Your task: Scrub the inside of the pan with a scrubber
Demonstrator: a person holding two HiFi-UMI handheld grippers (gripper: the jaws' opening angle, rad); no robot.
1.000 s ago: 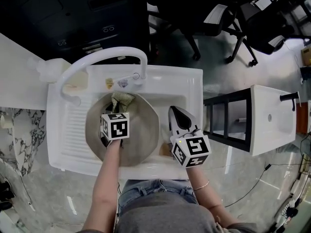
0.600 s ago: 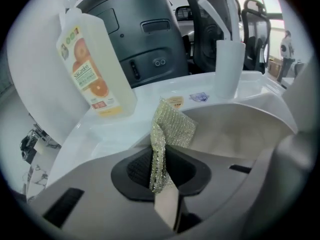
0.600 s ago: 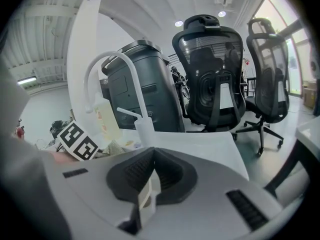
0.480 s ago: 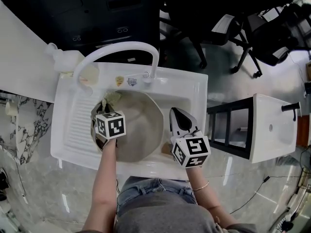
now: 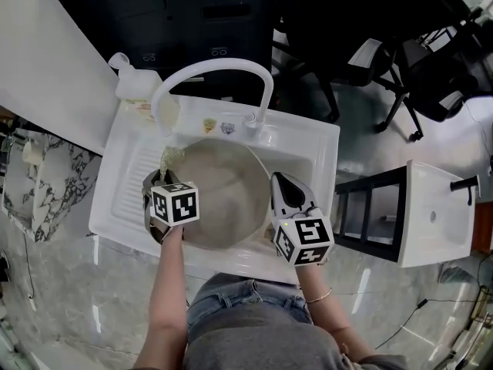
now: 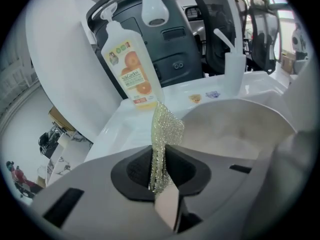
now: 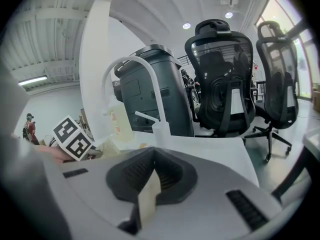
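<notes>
We see one white sink [image 5: 127,191], and behind it stand two black office chairs [image 7: 220,79] [image 7: 277,79]. One round, pale pan [image 5: 219,195] fills most of the sink's basin. One white arched faucet [image 5: 216,69] curves over the back rim.

We count two grippers. The left gripper [image 5: 158,179] sits at the pan's left edge, by the ribbed draining board. Its jaws are pressed together on the one scrubber [image 6: 164,129], a glittery yellow-green mesh that sticks up out of them. From the head view the scrubber lies at the pan's left rim rather than in its middle. The right gripper [image 5: 281,179] is just beside the pan's right rim. Its jaws are pressed together, and we see nothing between them in the right gripper view.

One soap bottle [image 6: 131,69] with oranges on its label stands at the sink's back left corner.
</notes>
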